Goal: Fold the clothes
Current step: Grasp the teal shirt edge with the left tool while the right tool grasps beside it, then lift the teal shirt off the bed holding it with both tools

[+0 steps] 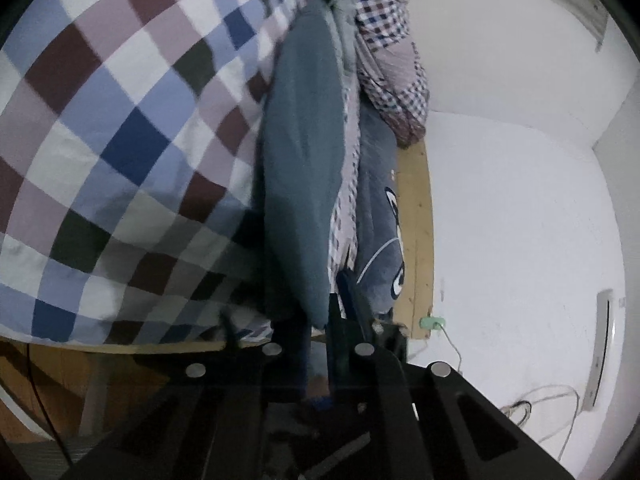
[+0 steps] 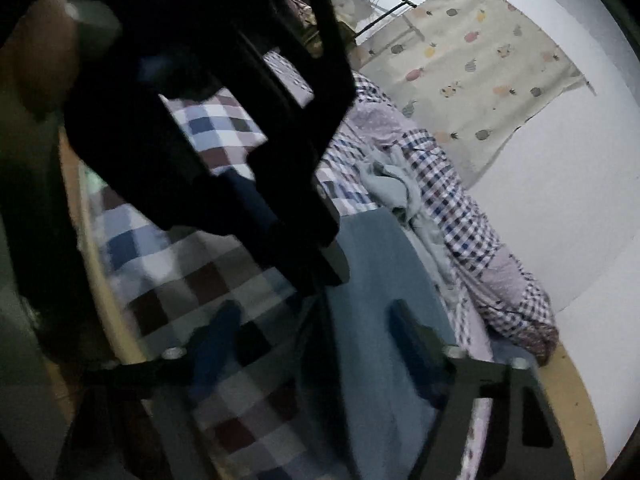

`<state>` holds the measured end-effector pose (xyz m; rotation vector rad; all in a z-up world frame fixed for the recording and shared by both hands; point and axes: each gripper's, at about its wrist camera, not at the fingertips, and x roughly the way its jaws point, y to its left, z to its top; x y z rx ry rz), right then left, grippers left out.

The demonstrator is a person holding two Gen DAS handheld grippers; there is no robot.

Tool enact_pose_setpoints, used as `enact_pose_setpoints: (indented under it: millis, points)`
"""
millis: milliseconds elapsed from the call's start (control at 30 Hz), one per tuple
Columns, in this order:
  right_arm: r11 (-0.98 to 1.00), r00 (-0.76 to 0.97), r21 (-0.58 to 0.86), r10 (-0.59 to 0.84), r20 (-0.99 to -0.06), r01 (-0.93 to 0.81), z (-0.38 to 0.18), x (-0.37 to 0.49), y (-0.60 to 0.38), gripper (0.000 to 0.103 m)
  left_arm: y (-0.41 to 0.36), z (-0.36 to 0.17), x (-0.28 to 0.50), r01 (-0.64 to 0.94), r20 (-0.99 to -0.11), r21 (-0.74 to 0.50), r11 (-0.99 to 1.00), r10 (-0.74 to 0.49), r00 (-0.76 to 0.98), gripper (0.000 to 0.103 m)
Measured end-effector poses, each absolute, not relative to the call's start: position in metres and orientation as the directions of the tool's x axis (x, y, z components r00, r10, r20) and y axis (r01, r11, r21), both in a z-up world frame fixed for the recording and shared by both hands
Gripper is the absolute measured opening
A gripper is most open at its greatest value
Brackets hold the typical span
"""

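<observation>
A teal garment (image 1: 300,152) lies stretched over the checked bedsheet (image 1: 100,140). Its near end runs down between the fingers of my left gripper (image 1: 320,316), which is shut on the cloth. In the right wrist view the same teal garment (image 2: 372,280) lies flat on the bed, and the black left gripper (image 2: 328,256) pinches its near edge from the upper left. My right gripper (image 2: 312,340) hovers just over the garment. Its blue-padded fingers (image 2: 408,336) are wide apart with nothing between them.
A crumpled pale grey-blue garment (image 2: 392,184) and a small-checked quilt (image 2: 460,200) lie along the wall side. A dark blue printed cushion (image 1: 380,200) sits by the wooden bed edge (image 1: 416,220). A fruit-print curtain (image 2: 480,60) hangs behind. Cables (image 1: 560,400) trail below.
</observation>
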<state>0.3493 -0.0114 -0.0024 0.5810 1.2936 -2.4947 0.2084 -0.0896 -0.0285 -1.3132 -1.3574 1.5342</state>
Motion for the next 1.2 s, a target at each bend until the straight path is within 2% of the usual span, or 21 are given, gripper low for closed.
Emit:
enact_pose_setpoints:
  millis: [33, 67, 133, 200, 233, 267, 333, 533, 567, 600, 633, 667, 733, 767, 800, 867, 1033, 1200]
  points:
    - [-0.569, -0.883, -0.715, -0.041, -0.468, 0.405, -0.003, 0.344, -0.011, 0.035, -0.089, -0.027, 0.207, 0.115, -0.230, -0.971, -0.208, 0.942, -0.245, 0.005]
    - [-0.579, -0.881, -0.711, -0.028, -0.471, 0.398, -0.003, 0.339, -0.011, 0.017, -0.089, -0.026, 0.205, 0.110, -0.219, -0.974, -0.198, 0.945, -0.244, 0.006]
    - [-0.601, -0.882, -0.697, -0.030, -0.470, 0.391, 0.001, 0.337, -0.007, 0.012, -0.092, -0.025, 0.201, 0.100, -0.216, -0.975, -0.196, 0.940, -0.263, 0.008]
    - [-0.616, -0.885, -0.686, -0.038, -0.464, 0.386, 0.005, 0.337, -0.006, 0.011, -0.093, -0.023, 0.195, 0.095, -0.226, -0.974, -0.207, 0.933, -0.280, 0.019]
    - [-0.618, -0.887, -0.686, -0.042, -0.460, 0.385, 0.007, 0.338, -0.006, 0.011, -0.093, -0.023, 0.193, 0.093, -0.224, -0.974, -0.206, 0.932, -0.287, 0.030]
    - [-0.619, -0.889, -0.686, -0.046, -0.455, 0.383, 0.008, 0.338, -0.006, 0.010, -0.093, -0.023, 0.190, 0.090, -0.223, -0.974, -0.206, 0.930, -0.293, 0.049]
    - [-0.616, -0.892, -0.689, -0.051, -0.449, 0.382, 0.010, 0.342, -0.007, 0.010, -0.087, -0.022, 0.182, 0.094, -0.246, -0.969, -0.228, 0.920, -0.305, 0.067]
    - [-0.605, -0.897, -0.699, -0.062, -0.437, 0.382, 0.016, 0.342, -0.008, 0.010, -0.083, -0.026, 0.171, 0.127, -0.254, -0.966, -0.225, 0.915, -0.315, 0.067]
    - [-0.601, -0.897, -0.701, -0.062, -0.438, 0.384, 0.015, 0.342, -0.009, 0.010, -0.082, -0.028, 0.170, 0.131, -0.253, -0.966, -0.223, 0.916, -0.312, 0.064]
    - [-0.596, -0.896, -0.705, -0.060, -0.439, 0.385, 0.014, 0.343, -0.010, 0.010, -0.078, -0.029, 0.170, 0.136, -0.241, -0.969, -0.209, 0.922, -0.303, 0.055]
    - [-0.591, -0.902, -0.715, -0.051, -0.429, 0.374, 0.013, 0.343, -0.010, 0.010, -0.077, -0.029, 0.170, 0.142, -0.250, -0.966, -0.216, 0.922, -0.296, 0.030]
    - [-0.589, -0.906, -0.722, -0.042, -0.420, 0.362, 0.013, 0.343, -0.010, 0.010, -0.075, -0.030, 0.170, 0.147, -0.258, -0.964, -0.224, 0.922, -0.290, 0.017]
    - [-0.586, -0.914, -0.734, -0.027, -0.405, 0.343, 0.013, 0.343, -0.009, 0.012, -0.076, -0.028, 0.171, 0.147, -0.270, -0.961, -0.236, 0.920, -0.286, 0.015]
    - [-0.579, -0.917, -0.744, -0.013, -0.399, 0.332, 0.011, 0.343, -0.008, 0.017, -0.077, -0.026, 0.173, 0.144, -0.267, -0.961, -0.234, 0.920, -0.287, 0.010]
    - [-0.571, -0.919, -0.755, 0.002, -0.393, 0.322, 0.009, 0.343, -0.008, 0.032, -0.079, -0.025, 0.174, 0.141, -0.264, -0.962, -0.232, 0.920, -0.289, 0.010]
    - [-0.557, -0.919, -0.771, 0.033, -0.393, 0.310, 0.004, 0.339, -0.007, 0.045, -0.083, -0.021, 0.176, 0.135, -0.259, -0.964, -0.228, 0.921, -0.292, 0.010]
    - [-0.550, -0.917, -0.787, 0.089, -0.389, 0.280, -0.003, 0.324, -0.005, 0.047, -0.083, -0.014, 0.174, 0.126, -0.240, -0.969, -0.212, 0.927, -0.288, 0.010]
    - [-0.543, -0.930, -0.798, 0.080, -0.359, 0.262, -0.004, 0.309, -0.009, 0.048, -0.083, -0.009, 0.168, 0.123, -0.226, -0.972, -0.198, 0.932, -0.284, 0.009]
